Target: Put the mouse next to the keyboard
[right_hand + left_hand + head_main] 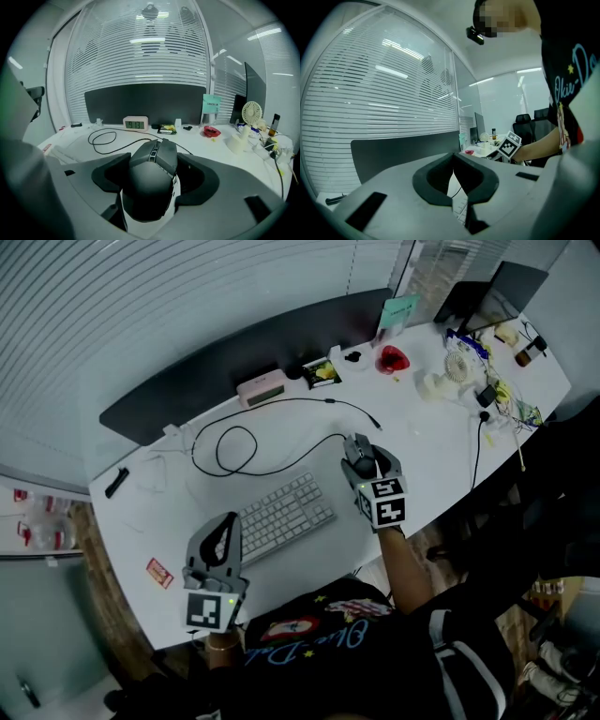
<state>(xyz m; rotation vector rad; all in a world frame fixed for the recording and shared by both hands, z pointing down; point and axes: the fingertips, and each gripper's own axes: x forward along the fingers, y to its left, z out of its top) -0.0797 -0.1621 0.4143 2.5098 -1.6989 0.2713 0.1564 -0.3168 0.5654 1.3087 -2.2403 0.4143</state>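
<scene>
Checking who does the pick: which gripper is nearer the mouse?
Right. The right gripper has its jaws closed on the mouse's sides. The left gripper is shut and empty at the keyboard's opposite end, well away from the mouse.

You have matt, smooth grey plastic on the left claw (pixel 452 180) and right claw (pixel 154 164). The mouse (pixel 150 187), centre frame in the right gripper view, is dark matt plastic with a faint sheen. The keyboard (pixel 281 517) is pale plastic; the white surface (pixel 422 460) looks smooth and slightly glossy.
</scene>
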